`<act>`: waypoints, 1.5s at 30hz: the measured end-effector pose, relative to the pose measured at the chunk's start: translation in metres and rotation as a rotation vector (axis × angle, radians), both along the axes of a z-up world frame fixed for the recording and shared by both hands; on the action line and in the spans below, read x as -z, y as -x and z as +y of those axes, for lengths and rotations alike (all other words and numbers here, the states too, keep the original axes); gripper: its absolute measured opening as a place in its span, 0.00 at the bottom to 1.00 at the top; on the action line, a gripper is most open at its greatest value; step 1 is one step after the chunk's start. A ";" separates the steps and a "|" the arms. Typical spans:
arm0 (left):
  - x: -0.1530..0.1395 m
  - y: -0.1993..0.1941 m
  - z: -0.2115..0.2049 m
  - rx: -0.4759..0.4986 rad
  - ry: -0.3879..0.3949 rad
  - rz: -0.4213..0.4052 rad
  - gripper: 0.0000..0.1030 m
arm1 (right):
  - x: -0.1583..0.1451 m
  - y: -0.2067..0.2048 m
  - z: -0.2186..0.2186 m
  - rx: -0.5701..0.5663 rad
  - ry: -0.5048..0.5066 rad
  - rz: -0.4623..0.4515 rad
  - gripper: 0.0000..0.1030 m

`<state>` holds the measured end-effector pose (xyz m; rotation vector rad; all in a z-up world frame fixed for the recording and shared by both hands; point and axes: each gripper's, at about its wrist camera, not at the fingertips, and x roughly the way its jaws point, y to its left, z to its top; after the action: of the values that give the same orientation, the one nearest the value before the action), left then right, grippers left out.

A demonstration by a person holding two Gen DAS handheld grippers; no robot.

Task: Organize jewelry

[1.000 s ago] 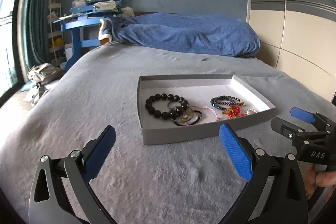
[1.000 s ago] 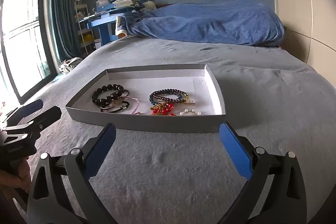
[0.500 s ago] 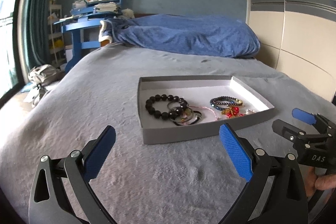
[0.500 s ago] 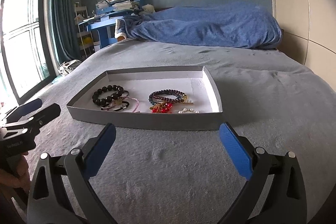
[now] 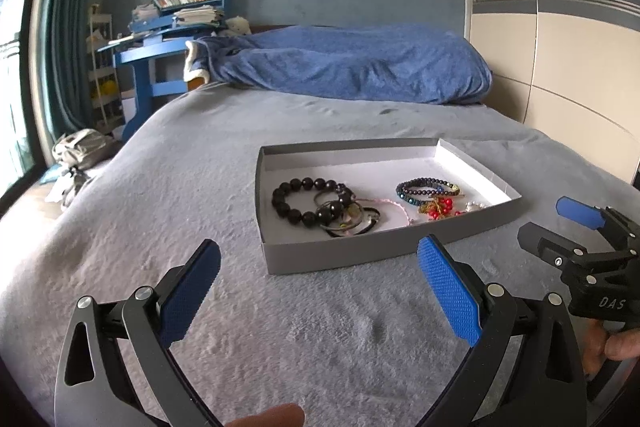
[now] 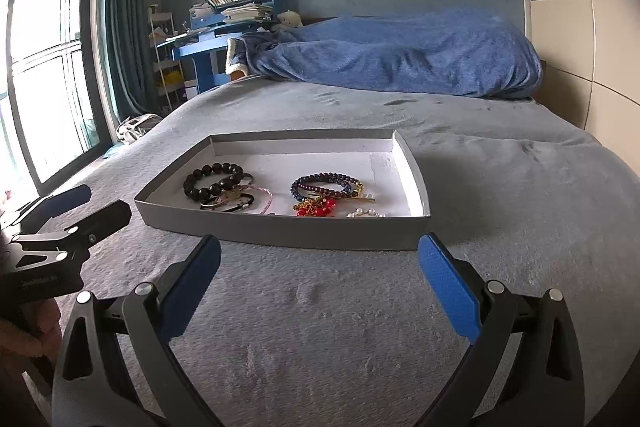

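A shallow grey tray (image 5: 360,255) (image 6: 280,233) with a white inside lies on the grey bed. In it lie a black bead bracelet (image 5: 298,199) (image 6: 210,179), dark hair ties (image 5: 352,221) (image 6: 232,203), a thin pink cord (image 5: 394,205), a dark blue-purple bead bracelet (image 5: 424,189) (image 6: 324,185), a red and gold piece (image 5: 438,207) (image 6: 318,207) and small white pearls (image 5: 474,205) (image 6: 366,214). My left gripper (image 5: 318,283) is open and empty, just short of the tray's near wall. My right gripper (image 6: 318,281) is open and empty, also short of the tray; it shows in the left wrist view (image 5: 560,227).
A rumpled blue blanket (image 5: 348,67) lies across the far end of the bed. A blue desk (image 5: 152,67) piled with books stands at the far left, a bag (image 5: 82,149) on the floor beside the bed. Wardrobe doors (image 5: 560,47) stand on the right.
Both grippers have dropped slightly and the view has tilted up a little; the tray sits a bit lower in both views. Both stay open and empty.
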<state>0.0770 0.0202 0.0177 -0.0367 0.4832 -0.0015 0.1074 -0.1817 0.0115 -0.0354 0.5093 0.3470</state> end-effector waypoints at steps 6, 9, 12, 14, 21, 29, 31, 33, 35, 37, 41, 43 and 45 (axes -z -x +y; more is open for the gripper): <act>0.000 0.000 0.000 0.001 0.000 -0.001 0.95 | 0.000 0.000 0.000 0.000 -0.001 0.001 0.95; 0.000 0.000 -0.001 0.001 0.001 -0.002 0.95 | 0.000 0.001 0.000 0.000 -0.001 0.000 0.95; 0.000 0.000 -0.001 0.001 0.001 -0.002 0.95 | 0.000 0.001 0.000 -0.001 -0.001 0.001 0.95; 0.000 0.000 -0.001 0.001 0.001 -0.001 0.95 | 0.000 0.001 0.000 0.000 -0.001 0.001 0.95; 0.001 -0.001 0.000 0.003 -0.003 0.001 0.95 | 0.000 0.000 0.000 0.000 -0.001 0.001 0.95; 0.002 -0.001 0.000 0.005 -0.005 0.000 0.95 | 0.000 0.000 0.000 -0.001 -0.001 0.002 0.95; 0.003 -0.001 0.000 0.005 -0.004 0.002 0.95 | 0.000 0.001 0.001 -0.002 0.001 0.002 0.95; 0.004 -0.001 0.000 0.005 -0.004 0.004 0.95 | 0.000 0.002 0.001 -0.003 0.000 0.001 0.95; 0.004 -0.001 0.001 0.005 -0.004 0.004 0.95 | 0.000 0.002 0.001 -0.002 0.001 0.002 0.95; 0.004 -0.001 0.000 0.005 -0.004 0.005 0.95 | 0.000 0.002 0.001 -0.003 0.001 0.002 0.95; 0.004 -0.002 0.000 0.006 -0.005 0.006 0.95 | 0.000 0.002 0.001 -0.003 0.001 0.002 0.95; 0.004 -0.001 0.002 0.006 -0.005 0.008 0.95 | 0.000 0.002 0.002 -0.003 0.001 0.003 0.95; 0.004 -0.002 0.001 0.007 -0.004 0.007 0.95 | 0.000 0.002 0.002 -0.004 0.002 0.003 0.95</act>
<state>0.0785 0.0213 0.0139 -0.0316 0.4902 -0.0070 0.1052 -0.1798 0.0112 -0.0382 0.5130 0.3502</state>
